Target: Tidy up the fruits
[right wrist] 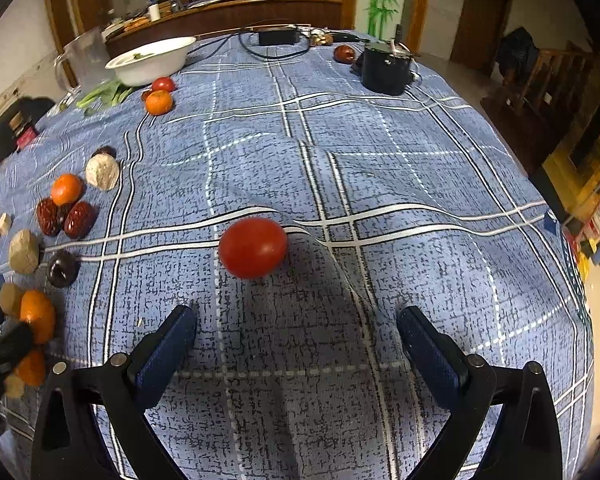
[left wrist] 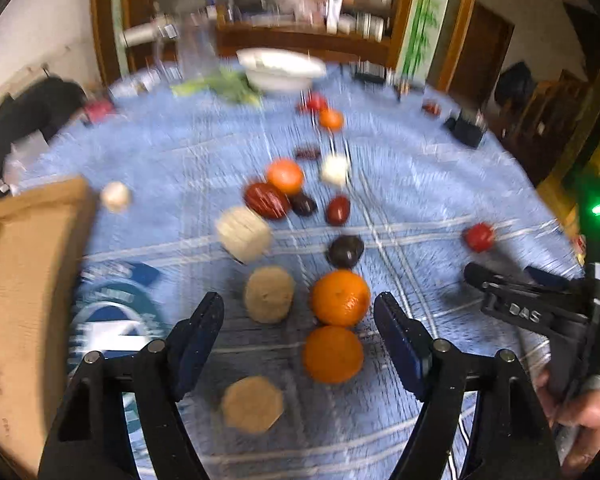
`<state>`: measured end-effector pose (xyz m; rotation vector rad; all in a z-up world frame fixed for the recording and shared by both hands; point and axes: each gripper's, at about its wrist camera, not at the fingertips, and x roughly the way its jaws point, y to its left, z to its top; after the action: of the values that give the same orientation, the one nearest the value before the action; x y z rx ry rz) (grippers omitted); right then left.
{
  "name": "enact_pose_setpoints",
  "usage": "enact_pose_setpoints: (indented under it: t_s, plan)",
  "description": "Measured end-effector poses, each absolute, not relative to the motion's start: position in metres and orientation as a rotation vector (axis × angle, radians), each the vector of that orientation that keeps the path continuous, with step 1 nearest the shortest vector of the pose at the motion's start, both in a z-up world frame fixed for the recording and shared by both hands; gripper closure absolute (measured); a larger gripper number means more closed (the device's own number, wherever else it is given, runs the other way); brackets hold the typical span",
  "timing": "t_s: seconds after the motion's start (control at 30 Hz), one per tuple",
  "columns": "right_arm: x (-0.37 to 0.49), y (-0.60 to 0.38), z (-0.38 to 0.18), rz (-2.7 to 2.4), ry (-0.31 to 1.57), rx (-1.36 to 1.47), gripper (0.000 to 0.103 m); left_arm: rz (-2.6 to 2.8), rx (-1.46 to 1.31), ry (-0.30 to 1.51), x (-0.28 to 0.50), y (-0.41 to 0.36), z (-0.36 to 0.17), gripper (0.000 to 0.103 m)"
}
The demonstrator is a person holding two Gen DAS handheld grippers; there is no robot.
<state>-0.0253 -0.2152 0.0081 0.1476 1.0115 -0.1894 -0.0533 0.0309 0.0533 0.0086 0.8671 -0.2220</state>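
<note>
Fruits lie scattered on a blue plaid tablecloth [right wrist: 380, 184]. My left gripper [left wrist: 299, 312] is open and empty, with two oranges [left wrist: 339, 298] [left wrist: 333, 354] between its fingers and a tan round piece [left wrist: 269, 294] beside them. A dark plum [left wrist: 345, 251], red dates [left wrist: 266, 200] and another orange [left wrist: 285, 176] lie beyond. My right gripper [right wrist: 296, 326] is open and empty, just short of a red tomato [right wrist: 253, 247]; the tomato also shows in the left wrist view [left wrist: 479, 237]. The left view is motion-blurred.
A cardboard box [left wrist: 20, 280] stands at the left. A white bowl [right wrist: 150, 60] with greens [right wrist: 104, 94] beside it sits at the far left. A black container [right wrist: 385, 66], a power adapter with cable [right wrist: 278, 36] and a clear jug [right wrist: 85, 58] stand at the back.
</note>
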Motion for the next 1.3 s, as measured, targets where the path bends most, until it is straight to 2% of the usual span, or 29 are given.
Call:
enact_pose_setpoints:
  t_s: [0.17, 0.33, 0.47, 0.83, 1.3]
  plan:
    - [-0.069, -0.209, 0.042, -0.194, 0.843, 0.258, 0.002, -0.166, 0.057, 0.713, -0.094, 0.052, 0.086, 0.026]
    - [-0.116, -0.187, 0.077, -0.234, 0.674, 0.23, 0.002, -0.13, 0.028, 0.725, -0.119, 0.076, 0.091, 0.026]
    - [-0.136, -0.175, 0.095, -0.222, 0.611, 0.222, 0.002, -0.121, 0.008, 0.701, -0.143, 0.088, 0.096, 0.026]
    - [-0.157, -0.137, 0.1, -0.115, 0.62, 0.187, 0.002, -0.095, -0.011, 0.66, -0.179, 0.107, 0.109, 0.026]
    - [-0.152, -0.12, 0.082, -0.059, 0.656, 0.138, 0.002, -0.09, -0.004, 0.701, -0.166, 0.105, 0.094, 0.026]
